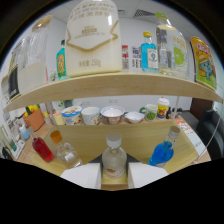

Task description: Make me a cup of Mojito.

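Note:
A clear glass bottle (114, 159) with a silver cap and a pale label stands upright between my gripper's two white fingers (82, 175). Both fingers lie flush against its sides, so my gripper (114, 174) is shut on it. Just beyond, on the wooden counter (135, 137), are a blue-liquid bottle (162, 151) with a silver cap to the right, a small clear bottle (64, 149) with orange liquid in its neck to the left, and a red bottle (42, 149) further left. A bowl of green limes (150, 113) stands at the back.
Several bowls (112, 114) and cups line the back of the counter. A wooden shelf (115, 82) overhead carries a large white jug (94, 40), a green bottle (61, 60), a blue bottle (148, 52), a clear bottle (170, 45) and a yellow bag (202, 60).

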